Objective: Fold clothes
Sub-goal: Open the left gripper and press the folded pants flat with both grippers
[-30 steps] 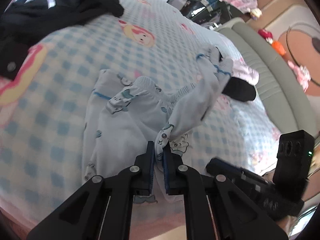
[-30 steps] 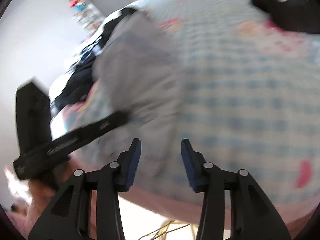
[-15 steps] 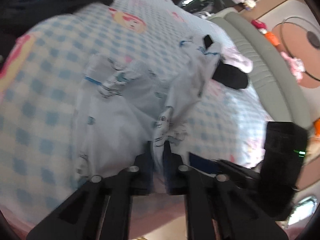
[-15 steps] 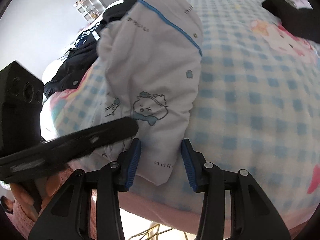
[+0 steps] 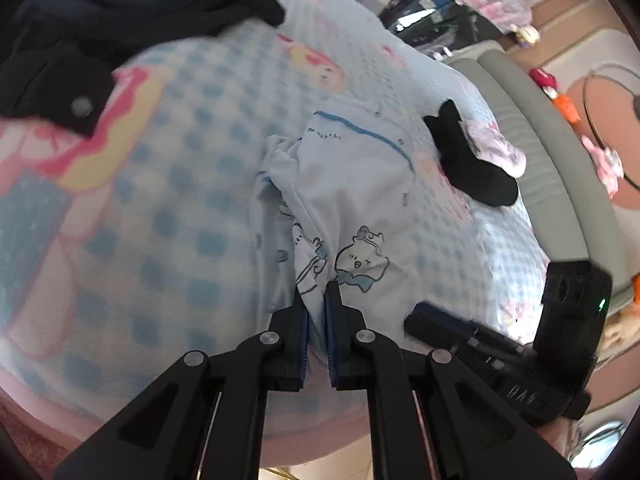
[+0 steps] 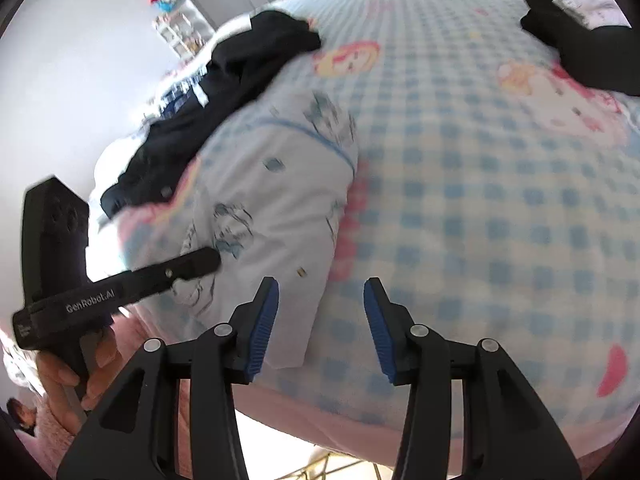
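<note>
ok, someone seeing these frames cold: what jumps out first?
The pale white cartoon-print garment lying mid-bed on the blue-checked bedspread, its near edge pinched in the shut left gripper. Beside it, the right gripper hangs open over the garment's corner. Black clothes are heaped behind.

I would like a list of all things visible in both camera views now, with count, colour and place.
printed garment: one, pale blue-white, mid-bed near the front edge
dark clothes pile: one, black, far left of bed
black sock: one, right of the garment
pink cloth: one, behind the sock
bedsheet: one, blue-checked with cartoons
sofa: one, grey-green, beside the bed
left gripper: black, shut on the garment
right gripper: black, blue pads, open, over the garment's corner
hand: one, holding the left gripper
</note>
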